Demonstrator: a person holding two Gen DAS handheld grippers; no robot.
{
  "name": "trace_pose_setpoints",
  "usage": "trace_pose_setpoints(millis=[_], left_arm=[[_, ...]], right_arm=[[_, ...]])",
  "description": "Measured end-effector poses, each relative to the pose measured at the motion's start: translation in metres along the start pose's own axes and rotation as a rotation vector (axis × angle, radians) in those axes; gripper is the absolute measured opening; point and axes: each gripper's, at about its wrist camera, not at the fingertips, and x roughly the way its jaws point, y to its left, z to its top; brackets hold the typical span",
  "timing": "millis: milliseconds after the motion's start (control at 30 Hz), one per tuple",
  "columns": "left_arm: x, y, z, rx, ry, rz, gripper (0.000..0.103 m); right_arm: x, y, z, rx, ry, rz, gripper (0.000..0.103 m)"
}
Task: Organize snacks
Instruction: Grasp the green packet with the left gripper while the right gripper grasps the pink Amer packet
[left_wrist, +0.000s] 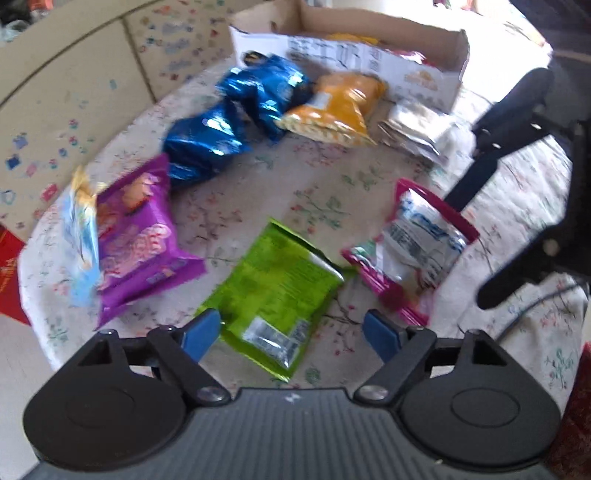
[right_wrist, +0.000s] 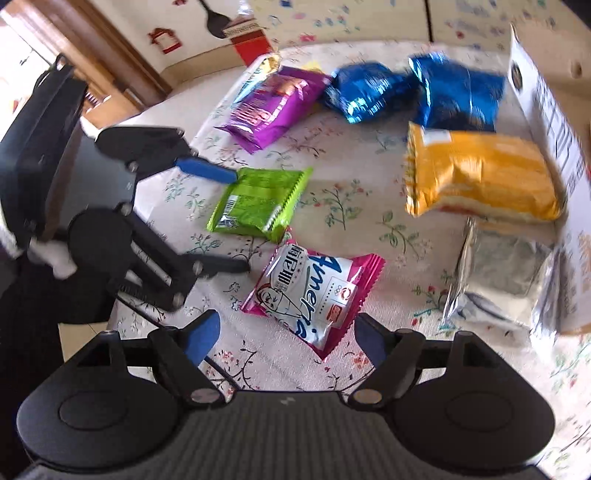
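Floral tablecloth (left_wrist: 258, 192) is carrying loose snack packets, with the cardboard box (left_wrist: 424, 77) at its far edge. I am holding the left gripper (left_wrist: 291, 334) open over the green packet (left_wrist: 277, 284) and the right gripper (right_wrist: 286, 338) open over the pink packet (right_wrist: 314, 295), gripping nothing. Next move, in my judgement: lowering, closing, carrying each packet to the box
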Motion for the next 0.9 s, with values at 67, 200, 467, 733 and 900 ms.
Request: trace_pose_setpoints(millis=[67, 200, 467, 733, 900], left_arm=[[-0.003, 0.005, 0.002, -0.040, -0.023, 0.007, 0.085], [0.000, 0.001, 0.006, 0.010, -0.039, 0.050, 0.086], [0.015, -0.004, 0.012, 0.083, -0.034, 0.023, 0.089], [0.021, 0.001, 0.015, 0.053, -0.033, -0.056, 0.086], [0.016, -0.001, 0.009, 0.031, -0.048, -0.081, 0.074]], right_arm=[[-0.004, 0.007, 0.002, -0.049, -0.025, -0.038, 0.085], [-0.010, 0.013, 0.002, -0.160, -0.073, -0.089, 0.085], [0.009, 0.030, 0.008, -0.424, -0.038, -0.119, 0.087], [0.034, 0.032, 0.005, -0.504, 0.025, -0.173, 0.087], [0.034, 0.031, 0.004, -0.476, 0.033, -0.198, 0.076]])
